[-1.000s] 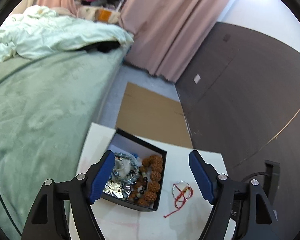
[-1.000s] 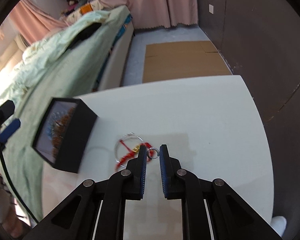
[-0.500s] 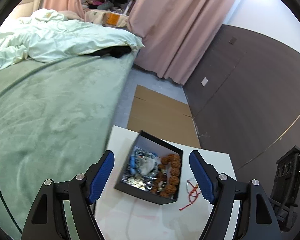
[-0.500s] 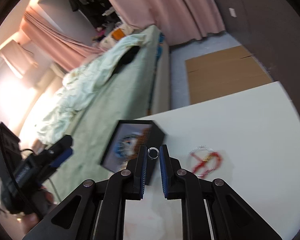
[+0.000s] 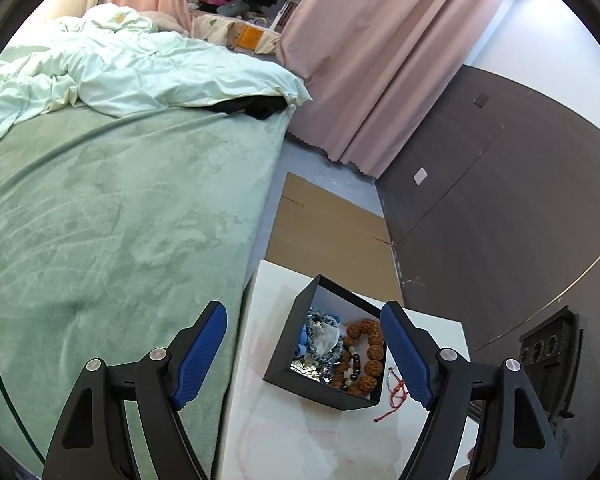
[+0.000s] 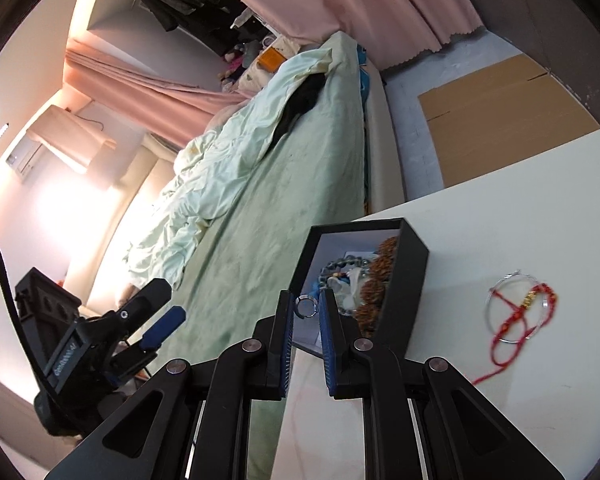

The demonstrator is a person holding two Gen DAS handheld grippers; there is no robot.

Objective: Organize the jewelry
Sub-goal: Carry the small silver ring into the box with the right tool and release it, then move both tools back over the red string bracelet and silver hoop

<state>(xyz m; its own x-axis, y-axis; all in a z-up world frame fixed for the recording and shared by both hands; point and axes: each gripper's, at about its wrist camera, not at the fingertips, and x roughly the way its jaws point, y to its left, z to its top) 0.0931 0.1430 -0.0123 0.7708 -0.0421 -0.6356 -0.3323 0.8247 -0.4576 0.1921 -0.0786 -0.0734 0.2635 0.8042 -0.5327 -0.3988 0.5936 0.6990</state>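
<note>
A black jewelry box point(image 5: 286, 354) point(image 6: 406, 280) stands open on the white table point(image 5: 272, 440) point(image 6: 520, 216), with brown bead bracelets point(image 5: 370, 356) and silvery pieces inside. My right gripper point(image 6: 307, 306) is shut on a small silver ring point(image 6: 306, 306), held just before the box's near rim. A red cord bracelet with wire hoops point(image 6: 520, 312) point(image 5: 396, 390) lies on the table to the right of the box. My left gripper point(image 5: 304, 344) stands open and empty, its fingers either side of the box from above, apart from it. In the right wrist view the left gripper point(image 6: 156, 312) hangs at the lower left.
A bed with a green cover point(image 5: 112, 220) and a crumpled pale duvet point(image 5: 132, 68) runs along the table's left side. Flat cardboard point(image 5: 332, 232) lies on the floor beyond the table. Pink curtains point(image 5: 364, 60) and a dark wall panel point(image 5: 500, 200) stand behind.
My right gripper lifted the ring off the table beside the red cord and carried it left to the box's rim. The left gripper drew back, so the box looks smaller.
</note>
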